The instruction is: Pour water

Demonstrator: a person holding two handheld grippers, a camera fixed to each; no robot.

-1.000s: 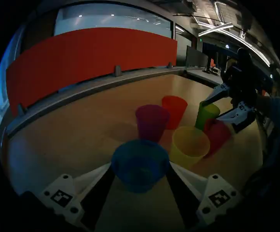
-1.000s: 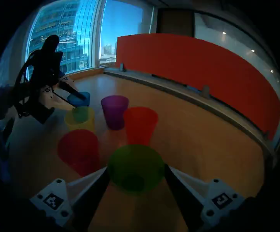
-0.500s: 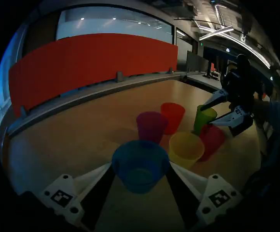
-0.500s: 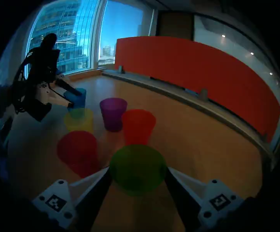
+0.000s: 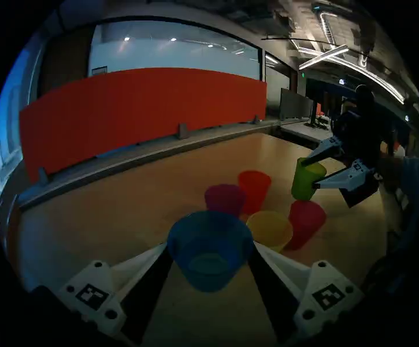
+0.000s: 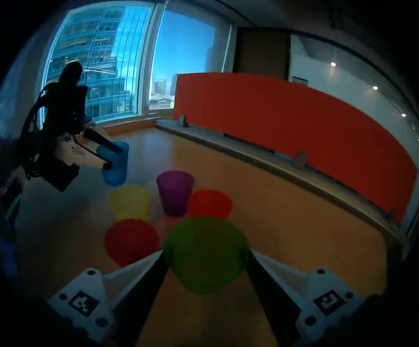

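Blue cup [image 5: 210, 257]: thin translucent plastic, judged light, slick and easily squeezed. It was clasped at mid-wall by the left gripper [image 5: 210, 247], raised over the desk [image 5: 122, 202]. Green cup [image 6: 207, 254]: same kind, clamped likewise in the right gripper [image 6: 206, 252]. Beneath stood purple cup [image 5: 225, 199], orange cup [image 5: 254, 188], yellow cup [image 5: 269, 228] and red cup [image 5: 304, 220], close-set and liable to knocks.

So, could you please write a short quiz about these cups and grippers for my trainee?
1. True or false: the left gripper holds a yellow cup.
2. How many cups stand on the table?
3. The right gripper is shut on which cup? A blue, B green, C purple.
Key: 1 false, it holds the blue cup. 2 four. 3 B, the green cup.
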